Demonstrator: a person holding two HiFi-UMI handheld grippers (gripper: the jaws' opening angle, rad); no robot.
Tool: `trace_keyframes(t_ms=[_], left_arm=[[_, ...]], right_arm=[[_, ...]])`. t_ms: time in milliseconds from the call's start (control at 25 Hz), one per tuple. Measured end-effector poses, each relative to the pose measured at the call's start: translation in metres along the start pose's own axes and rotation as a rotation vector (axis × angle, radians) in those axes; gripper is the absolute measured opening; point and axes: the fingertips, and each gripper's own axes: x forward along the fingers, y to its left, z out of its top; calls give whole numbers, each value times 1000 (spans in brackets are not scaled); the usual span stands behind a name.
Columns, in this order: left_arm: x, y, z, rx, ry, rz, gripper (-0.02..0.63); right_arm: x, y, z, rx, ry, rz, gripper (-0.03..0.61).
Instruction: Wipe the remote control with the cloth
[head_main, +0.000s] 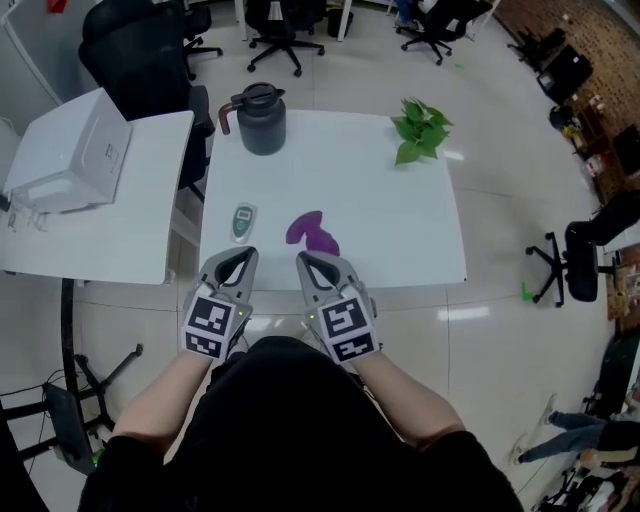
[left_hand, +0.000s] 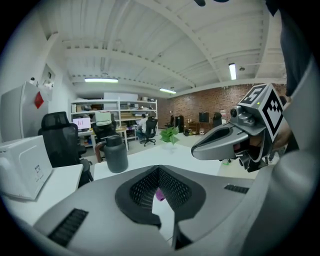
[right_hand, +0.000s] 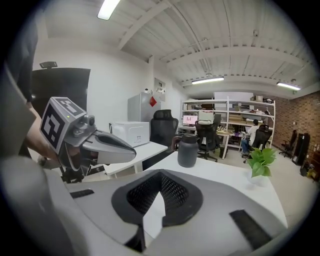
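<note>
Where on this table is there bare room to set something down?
The right half is bare, between the plant, the cloth and the table edge. So is the middle, between jug and cloth. Crowded at front left, around the remote.

A black short-sleeved top (head_main: 290, 430) is worn. The left gripper (head_main: 234, 258) and right gripper (head_main: 314, 262) are cased in grey shells, lined with black perforated pads (left_hand: 174, 188). Each is fitted with a cube (head_main: 212, 326) of black-and-white square markers.

- My left gripper (head_main: 236, 258) and right gripper (head_main: 308, 262): grey, with black-and-white square markers.
- Cloth (head_main: 312, 232): purple.
- Remote control (head_main: 243, 222): white with green.
- Jug (head_main: 262, 120): dark grey.
- Table (head_main: 400, 230): white.
</note>
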Motion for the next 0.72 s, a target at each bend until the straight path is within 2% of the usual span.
trace_keyframes(t_ms=[240,720], left_arm=[[-9,1,6,49,-15,-71,0],[-23,11,17,58,-44,-93,0]], right_arm=[[4,10,9,25,-3,-57,17],[12,30,20,12,7,-80,16]])
